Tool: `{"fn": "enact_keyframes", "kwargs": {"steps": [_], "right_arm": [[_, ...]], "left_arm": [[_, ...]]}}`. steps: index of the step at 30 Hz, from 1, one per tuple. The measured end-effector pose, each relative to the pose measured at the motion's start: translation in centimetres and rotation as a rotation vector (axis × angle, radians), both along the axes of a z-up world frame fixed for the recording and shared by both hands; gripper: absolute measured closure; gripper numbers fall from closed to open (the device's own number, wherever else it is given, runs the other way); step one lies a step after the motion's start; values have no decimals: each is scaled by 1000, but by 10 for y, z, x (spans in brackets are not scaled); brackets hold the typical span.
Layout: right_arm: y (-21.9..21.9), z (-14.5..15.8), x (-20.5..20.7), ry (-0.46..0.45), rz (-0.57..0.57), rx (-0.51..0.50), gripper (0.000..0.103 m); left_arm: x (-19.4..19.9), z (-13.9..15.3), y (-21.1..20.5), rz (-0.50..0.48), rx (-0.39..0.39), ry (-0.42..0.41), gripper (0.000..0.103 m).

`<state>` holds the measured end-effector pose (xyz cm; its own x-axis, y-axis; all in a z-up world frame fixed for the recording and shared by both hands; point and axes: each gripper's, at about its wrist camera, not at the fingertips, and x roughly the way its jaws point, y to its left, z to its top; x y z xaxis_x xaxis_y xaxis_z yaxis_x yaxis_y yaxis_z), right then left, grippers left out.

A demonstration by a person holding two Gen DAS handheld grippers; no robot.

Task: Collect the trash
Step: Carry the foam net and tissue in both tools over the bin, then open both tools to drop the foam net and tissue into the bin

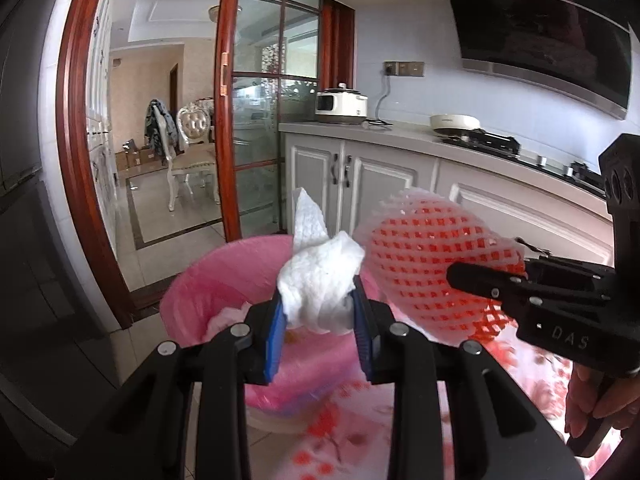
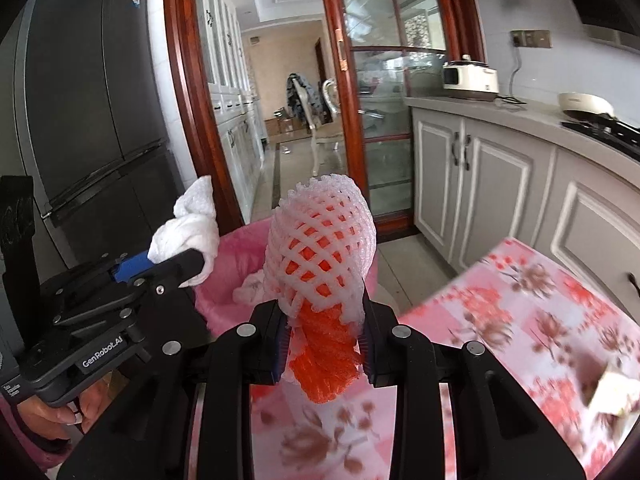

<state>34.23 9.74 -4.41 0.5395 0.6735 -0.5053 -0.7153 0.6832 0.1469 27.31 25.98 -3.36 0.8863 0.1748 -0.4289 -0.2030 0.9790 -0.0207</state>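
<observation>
Two tools: left tool [image 1: 318,312] clamps one crumpled white tissue [image 1: 320,280]; right tool [image 2: 324,340] clamps one orange-white foam net [image 2: 320,240].
Bin: one pink-lined bin [image 1: 224,276], just beyond both.

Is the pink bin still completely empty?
No, the pink-lined bin already holds some crumpled white paper near its rim.

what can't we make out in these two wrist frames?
- Inside of the pink-lined bin: left wrist view, mostly hidden by the left gripper and its crumpled tissue; how full is unclear.
- Foam fruit net in the right gripper: whether anything is inside cannot be told.
- Object at the lower right edge on the floral tablecloth: right wrist view, motion-blurred and cut off.
</observation>
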Motion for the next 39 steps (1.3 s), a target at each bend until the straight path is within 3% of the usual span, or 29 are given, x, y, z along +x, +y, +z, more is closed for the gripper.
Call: {"fn": "enact_keyframes", "kwargs": {"steps": [5,12,14,17,19,21,29,39], "right_arm": [[29,-5,33,21,32,7,74],[66,-19,68,72,75,8,73],[75,-24,75,76,85,4,69],[83,-32,85,96,97,13,53],[84,-34,89,97,94,22,46],[80,-34,91,104,95,47,45],[56,-15,68,57,74,53,45],[-26,-2,11,45,-38,61,45]], "left_arm": [[33,-3,29,62,15,-6,73],[72,-23,81,135,-46,22,71],[78,-27,92,156,-68,17,70],[82,-31,105,187,-92,0,61],[83,-32,112,206,-106,-10,47],[79,-32,115,214,-112,-21,42],[56,-28,108,232,-110,-25,36],[9,-14,41,171,-72,-30,13]]}}
